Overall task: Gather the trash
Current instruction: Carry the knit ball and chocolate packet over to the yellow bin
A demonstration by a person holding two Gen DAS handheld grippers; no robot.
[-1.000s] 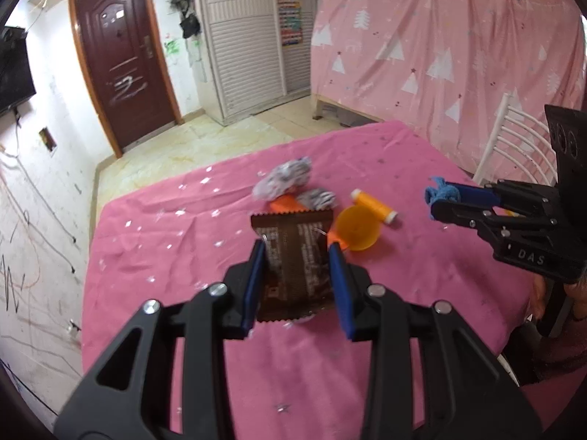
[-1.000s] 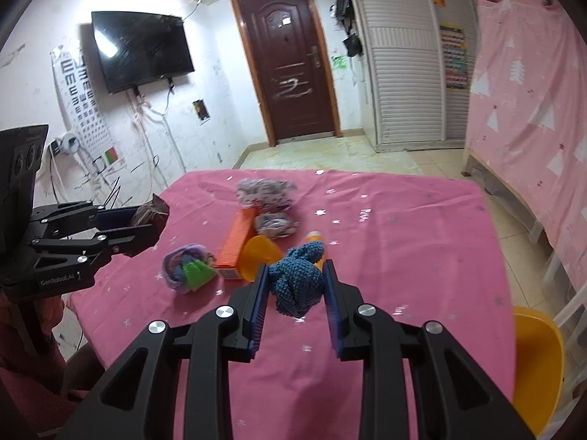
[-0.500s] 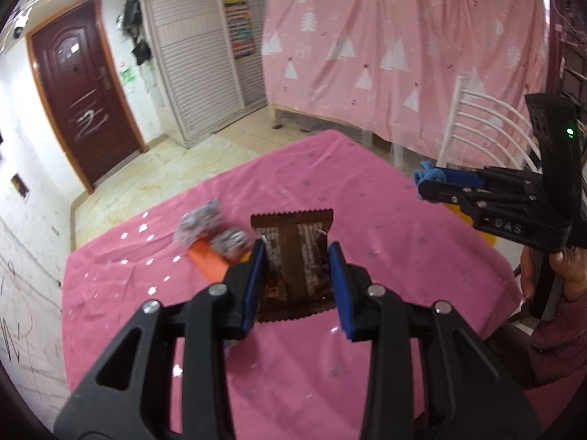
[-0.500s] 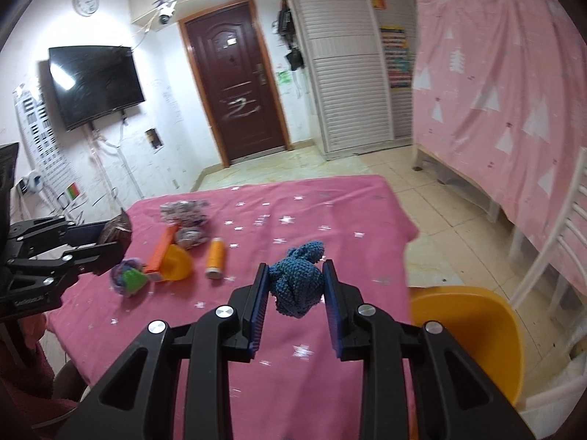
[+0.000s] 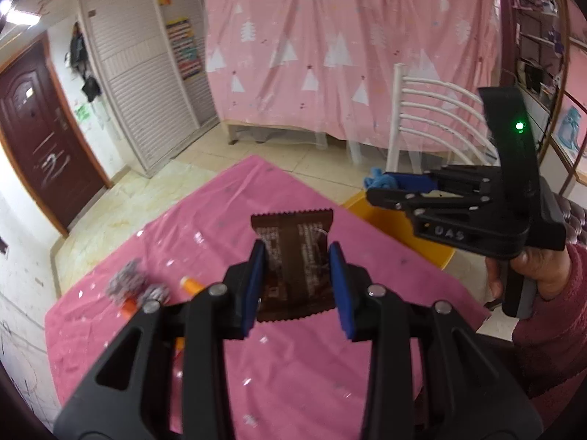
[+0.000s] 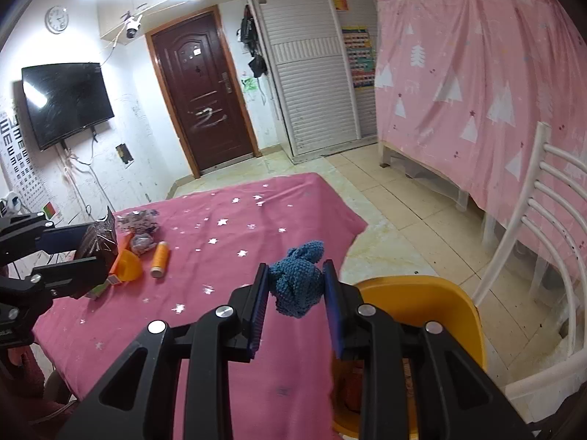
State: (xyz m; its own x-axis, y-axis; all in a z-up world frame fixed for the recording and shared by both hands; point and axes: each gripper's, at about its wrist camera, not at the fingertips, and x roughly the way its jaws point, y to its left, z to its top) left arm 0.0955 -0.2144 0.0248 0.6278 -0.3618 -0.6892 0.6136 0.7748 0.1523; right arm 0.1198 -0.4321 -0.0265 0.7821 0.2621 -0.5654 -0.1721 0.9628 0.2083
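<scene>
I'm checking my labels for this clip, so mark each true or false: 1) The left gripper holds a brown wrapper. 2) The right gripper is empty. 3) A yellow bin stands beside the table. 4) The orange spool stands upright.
1) The left gripper holds a brown wrapper: true.
2) The right gripper is empty: false, it is shut on a blue knitted cloth.
3) A yellow bin stands beside the table: true.
4) The orange spool stands upright: false, it lies on its side.

2 claws [image 5: 297,286] [image 6: 295,293], 1 wrapper [image 5: 293,256], 1 bin [image 6: 433,293]
</scene>
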